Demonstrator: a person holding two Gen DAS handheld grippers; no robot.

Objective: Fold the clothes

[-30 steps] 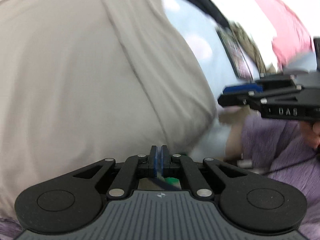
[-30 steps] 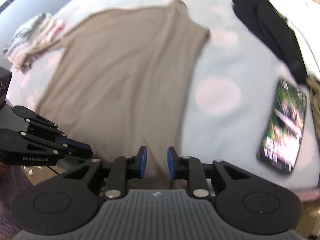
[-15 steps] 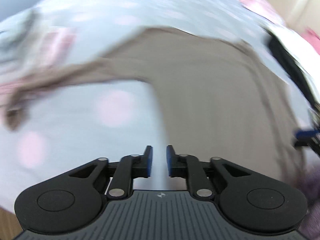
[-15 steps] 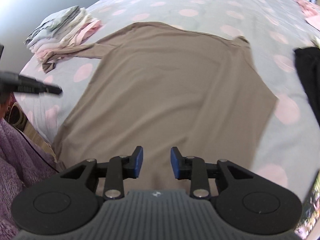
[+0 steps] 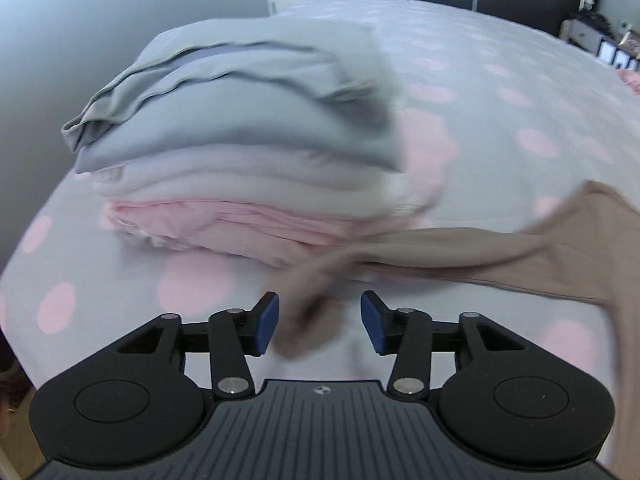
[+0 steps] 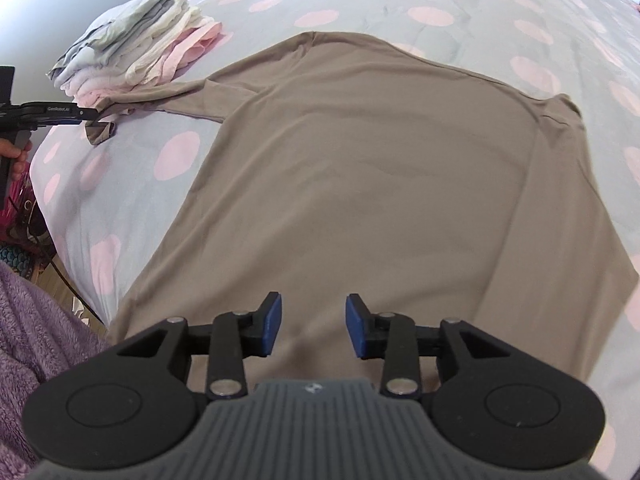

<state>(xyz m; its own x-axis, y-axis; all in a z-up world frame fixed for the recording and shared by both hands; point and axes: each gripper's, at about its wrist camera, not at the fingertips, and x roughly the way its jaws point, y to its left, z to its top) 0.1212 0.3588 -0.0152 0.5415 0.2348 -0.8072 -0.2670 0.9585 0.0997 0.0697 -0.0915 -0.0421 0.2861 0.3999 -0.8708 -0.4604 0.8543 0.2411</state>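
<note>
A taupe long-sleeved shirt (image 6: 360, 168) lies spread flat on the bed. Its left sleeve (image 6: 168, 94) stretches toward the stack of folded clothes, with the cuff (image 6: 100, 132) crumpled at the end. My left gripper (image 5: 318, 322) is open, with the sleeve's cuff (image 5: 308, 308) lying between its jaws; it also shows in the right wrist view (image 6: 86, 114) at the cuff. My right gripper (image 6: 313, 324) is open and empty, just above the shirt's bottom hem.
A stack of folded grey, white and pink clothes (image 5: 240, 152) sits just beyond the cuff, also in the right wrist view (image 6: 132, 56). The bedspread (image 6: 440, 16) is light blue with pink dots. The bed's edge (image 6: 44, 184) is at left, beside a purple fleece sleeve (image 6: 36, 340).
My left gripper opened, swung left away from the shirt's hem and came to the sleeve cuff by the stack. My right gripper opened wider and turned toward the shirt's middle.
</note>
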